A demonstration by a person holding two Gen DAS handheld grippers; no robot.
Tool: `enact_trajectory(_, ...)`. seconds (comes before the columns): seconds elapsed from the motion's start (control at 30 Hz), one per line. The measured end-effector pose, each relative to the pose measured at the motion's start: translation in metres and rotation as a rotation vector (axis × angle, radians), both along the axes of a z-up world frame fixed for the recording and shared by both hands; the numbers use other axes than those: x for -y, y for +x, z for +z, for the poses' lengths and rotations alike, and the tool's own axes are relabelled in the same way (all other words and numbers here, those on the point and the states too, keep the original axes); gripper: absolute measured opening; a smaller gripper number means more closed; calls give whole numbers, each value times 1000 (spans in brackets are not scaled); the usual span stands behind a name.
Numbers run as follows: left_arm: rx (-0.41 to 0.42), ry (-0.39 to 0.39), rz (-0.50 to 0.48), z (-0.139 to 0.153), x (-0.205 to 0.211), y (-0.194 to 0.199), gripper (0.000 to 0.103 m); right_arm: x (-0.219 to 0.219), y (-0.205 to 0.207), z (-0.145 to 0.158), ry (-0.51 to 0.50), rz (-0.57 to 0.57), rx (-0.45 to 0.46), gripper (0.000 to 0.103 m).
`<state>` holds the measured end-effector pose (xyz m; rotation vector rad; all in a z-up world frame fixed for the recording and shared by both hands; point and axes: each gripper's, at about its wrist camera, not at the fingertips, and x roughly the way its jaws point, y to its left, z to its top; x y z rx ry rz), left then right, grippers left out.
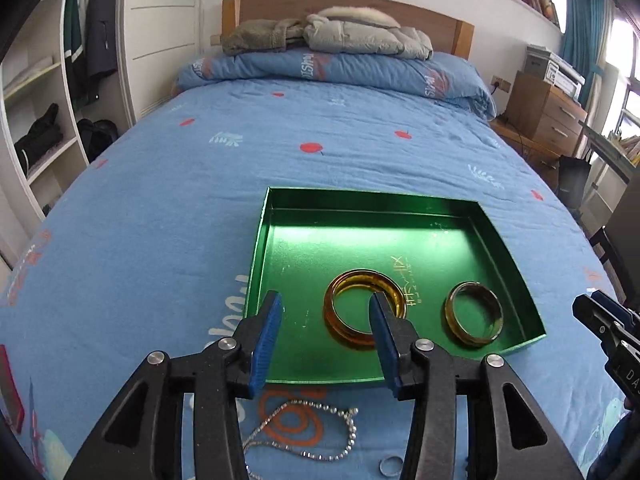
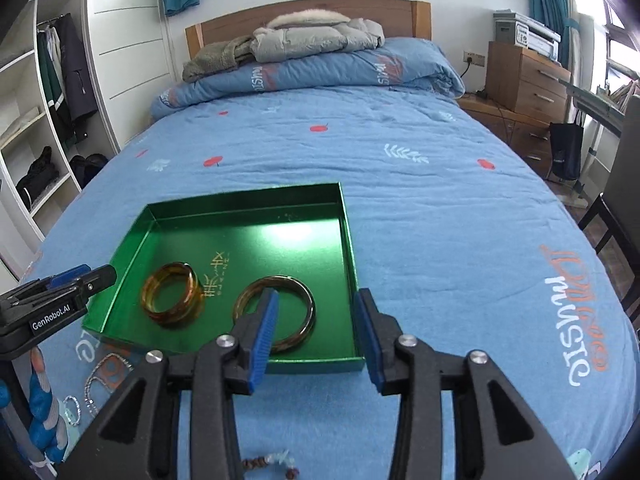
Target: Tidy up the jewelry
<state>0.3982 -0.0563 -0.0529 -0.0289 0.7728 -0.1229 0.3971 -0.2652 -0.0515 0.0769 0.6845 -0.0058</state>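
A green tray (image 1: 280,216) lies on the blue bedspread and shows in the right wrist view too (image 2: 348,240). It holds a wide amber bangle (image 1: 340,328) (image 2: 160,308) and a thinner amber bangle (image 1: 492,328) (image 2: 304,320). My left gripper (image 1: 326,314) is open and empty above the tray's near edge. My right gripper (image 2: 316,310) is open and empty over the tray's near right corner. A silver chain necklace (image 1: 304,432) and a small silver ring (image 1: 390,466) lie on the bedspread below the left gripper. A beaded bracelet (image 2: 268,462) lies under the right gripper.
A folded duvet (image 1: 332,68) with jackets (image 1: 360,34) on it lies at the headboard. Open shelves (image 1: 36,120) stand to the left, a wooden drawer unit (image 1: 544,112) to the right. A dark chair (image 2: 616,216) stands by the bed's right side.
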Motion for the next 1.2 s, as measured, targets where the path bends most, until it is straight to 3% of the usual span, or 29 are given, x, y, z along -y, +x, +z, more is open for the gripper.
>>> enact_trajectory(0.07, 64, 3, -5, 20, -3, -35, 48, -2, -34, 20, 2, 5, 45, 38)
enact_trajectory(0.17, 150, 14, -3, 45, -8, -88, 61, -7, -86, 44, 10, 7, 103, 38)
enact_trajectory(0.23, 201, 28, 5, 60, -11, -123, 78, -10, -120, 57, 25, 7, 142, 38)
enact_trajectory(0.37, 306, 68, 24, 86, -17, -194, 87, -18, -190, 71, 37, 6, 200, 41)
enact_trajectory(0.57, 386, 161, 30, 108, -20, -278, 99, -21, -266, 72, 67, -30, 211, 44)
enact_trajectory(0.8, 392, 183, 58, 108, -29, -328, 103, -23, -322, 75, 60, -38, 241, 44)
enact_trajectory(1.2, 351, 207, 61, 94, -29, -362, 103, -38, -355, 71, -1, -25, 242, 45)
